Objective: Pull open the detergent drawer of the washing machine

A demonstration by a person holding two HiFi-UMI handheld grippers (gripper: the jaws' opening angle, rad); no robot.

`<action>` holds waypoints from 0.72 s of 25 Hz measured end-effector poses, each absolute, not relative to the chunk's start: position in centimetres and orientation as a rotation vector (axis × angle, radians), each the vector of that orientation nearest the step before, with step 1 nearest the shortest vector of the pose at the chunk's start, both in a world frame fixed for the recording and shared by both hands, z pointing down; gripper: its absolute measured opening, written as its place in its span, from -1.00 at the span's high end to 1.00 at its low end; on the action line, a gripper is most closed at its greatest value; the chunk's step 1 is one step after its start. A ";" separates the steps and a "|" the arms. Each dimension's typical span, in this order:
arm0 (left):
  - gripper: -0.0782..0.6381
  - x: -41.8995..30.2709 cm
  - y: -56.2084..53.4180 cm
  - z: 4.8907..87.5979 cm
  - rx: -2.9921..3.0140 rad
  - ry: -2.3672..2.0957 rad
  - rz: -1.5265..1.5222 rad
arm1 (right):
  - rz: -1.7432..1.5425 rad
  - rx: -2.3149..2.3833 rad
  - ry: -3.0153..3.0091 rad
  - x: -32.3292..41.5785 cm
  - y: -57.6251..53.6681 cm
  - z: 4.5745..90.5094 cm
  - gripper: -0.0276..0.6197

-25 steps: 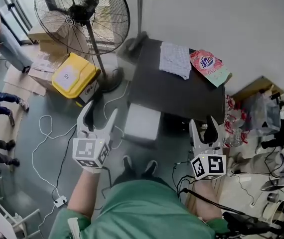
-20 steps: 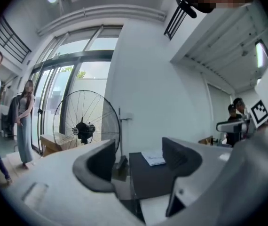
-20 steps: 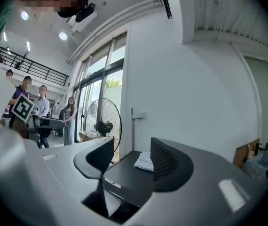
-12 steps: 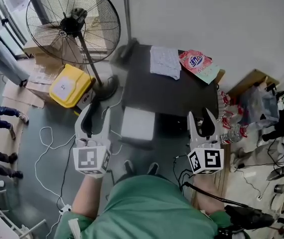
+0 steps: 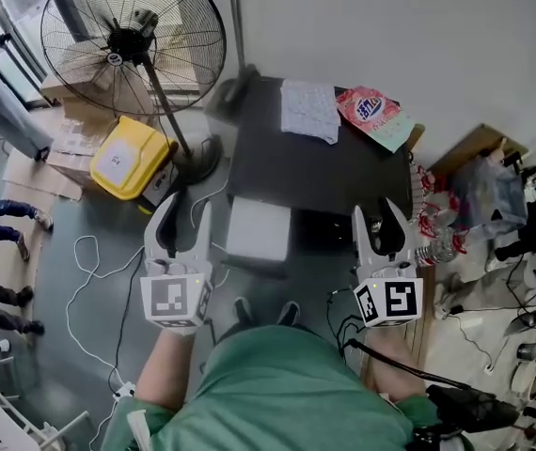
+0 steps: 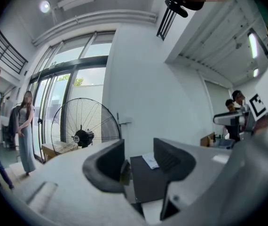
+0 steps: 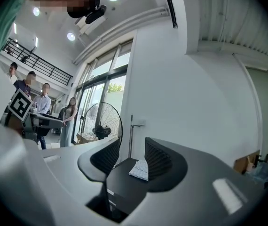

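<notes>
The washing machine [image 5: 320,172] is a dark box against the white wall; I see its top from above, and its front face and detergent drawer do not show. A white cloth [image 5: 310,111] and a pink detergent bag [image 5: 373,113] lie on it. My left gripper [image 5: 182,216] hovers in front of the machine's left corner, my right gripper [image 5: 379,220] in front of its right corner. Both point level toward the machine [image 6: 145,185] [image 7: 124,178] and touch nothing. Both pairs of jaws have just been closing, and both grippers [image 6: 139,161] [image 7: 130,158] remain open with nothing between the fingers.
A white-grey box [image 5: 259,235] sits on the floor at the machine's front. A large standing fan [image 5: 132,40] and a yellow bin [image 5: 129,156] are to the left, cables [image 5: 94,252] trail on the floor, and bags and clutter [image 5: 480,205] lie right. People stand at far left.
Both grippers' jaws have narrowed from wide apart. Both grippers have risen slightly and the left one has shifted a little; the machine now sits slightly further left in the head view.
</notes>
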State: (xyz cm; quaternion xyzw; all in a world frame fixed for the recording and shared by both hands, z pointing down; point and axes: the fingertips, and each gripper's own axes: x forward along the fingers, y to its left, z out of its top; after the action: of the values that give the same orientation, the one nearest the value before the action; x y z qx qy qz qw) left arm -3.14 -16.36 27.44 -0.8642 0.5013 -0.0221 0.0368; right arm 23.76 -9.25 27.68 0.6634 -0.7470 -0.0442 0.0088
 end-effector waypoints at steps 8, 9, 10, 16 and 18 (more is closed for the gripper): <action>0.27 -3.4 -17.2 27.5 -2.652 1.543 -0.064 | -0.145 2.065 -2.342 23.6 -10.0 28.0 0.40; 0.27 -3.4 -17.3 27.5 -2.652 1.544 -0.064 | -0.145 2.064 -2.343 23.6 -10.1 28.0 0.40; 0.27 -3.4 -17.4 27.5 -2.652 1.545 -0.065 | -0.144 2.064 -2.344 23.6 -10.2 28.0 0.40; 0.27 -3.3 -17.4 27.8 -2.653 1.551 -0.068 | -0.141 2.060 -2.352 23.8 -10.2 28.2 0.40; 0.27 -3.3 -17.5 28.0 -2.653 1.553 -0.071 | -0.136 2.059 -2.350 23.8 -10.3 28.4 0.40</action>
State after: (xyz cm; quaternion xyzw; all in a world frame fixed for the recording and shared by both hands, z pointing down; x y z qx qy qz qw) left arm -3.30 -17.52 28.02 -0.8623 0.5047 -0.0229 0.0336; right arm 23.80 -10.33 28.36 0.6583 -0.7514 -0.0435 0.0072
